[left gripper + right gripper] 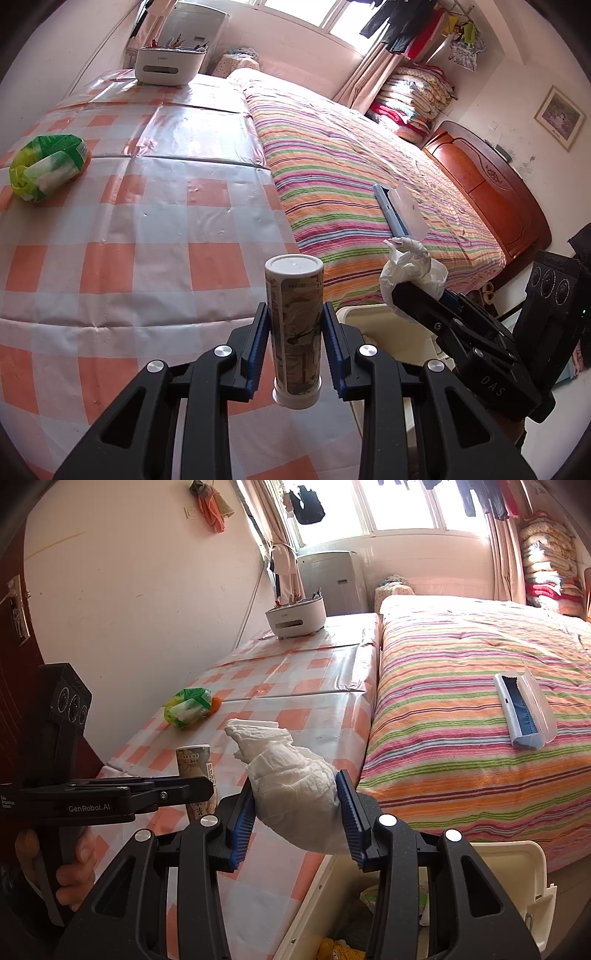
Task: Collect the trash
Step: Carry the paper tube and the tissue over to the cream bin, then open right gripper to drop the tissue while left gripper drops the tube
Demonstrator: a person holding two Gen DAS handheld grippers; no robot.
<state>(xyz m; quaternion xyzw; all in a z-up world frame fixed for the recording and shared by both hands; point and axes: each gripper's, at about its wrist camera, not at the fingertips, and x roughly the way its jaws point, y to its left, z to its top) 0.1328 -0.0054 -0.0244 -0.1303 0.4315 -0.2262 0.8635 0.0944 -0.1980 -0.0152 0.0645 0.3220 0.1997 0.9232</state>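
My left gripper (294, 325) is shut on an upright cylindrical paper can (294, 325) with a white lid, held over the edge of the checked table (129, 240). My right gripper (295, 812) is shut on a crumpled white tissue wad (291, 786), held above the open white trash bin (517, 878). The right gripper and tissue also show in the left wrist view (410, 277), and the can shows in the right wrist view (194, 760). A green crumpled wrapper (48, 166) lies on the table at the left; it also shows in the right wrist view (188, 706).
A white desk organizer (168, 66) stands at the table's far end. A striped bed (351, 166) adjoins the table, with a blue and clear plastic case (524, 710) on it. The bin (384, 325) holds some trash. A wooden headboard (491, 184) is at the right.
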